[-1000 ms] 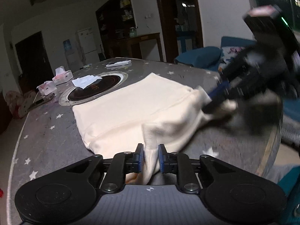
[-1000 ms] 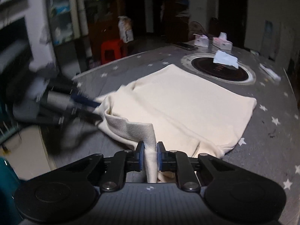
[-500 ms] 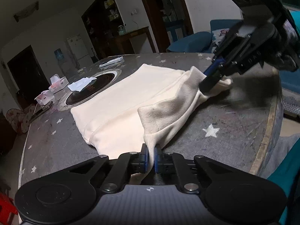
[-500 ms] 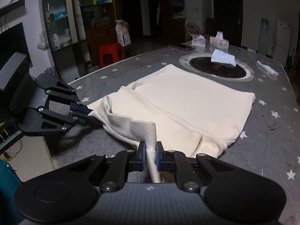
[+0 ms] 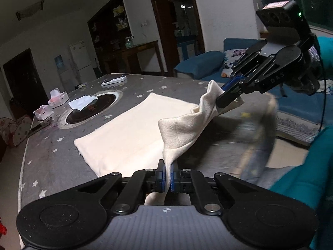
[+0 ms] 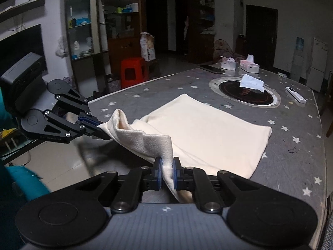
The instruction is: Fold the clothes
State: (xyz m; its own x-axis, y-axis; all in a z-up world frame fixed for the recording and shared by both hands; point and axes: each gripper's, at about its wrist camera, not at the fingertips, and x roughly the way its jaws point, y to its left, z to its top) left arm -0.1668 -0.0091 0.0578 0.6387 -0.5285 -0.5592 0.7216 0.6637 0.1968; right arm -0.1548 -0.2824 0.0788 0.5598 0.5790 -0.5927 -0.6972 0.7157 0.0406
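The cream garment (image 5: 133, 133) lies mostly flat across the middle of the starred worktop (image 5: 52, 152), below and right of the round black hob (image 5: 91, 108) in the left view. Its near edge is lifted off the surface and strung between the two tools. The left tongs (image 5: 166, 177), at the bottom centre of their own view, are clamped on one corner; the right tongs (image 6: 166, 174), bottom centre of theirs, are clamped on the other, and each shows up in the other camera at mid-height near the frame's side. The cloth looks soft, light and limp, fleecy on its inner face: it sags and twists between the grips and wrinkles at the pinch. It will drape rather than hold a line, so the held corners are the right places to grip, kept well apart and level to keep the edge taut. Whether one layer or two is pinched is probably not decidable here, given the dim light.
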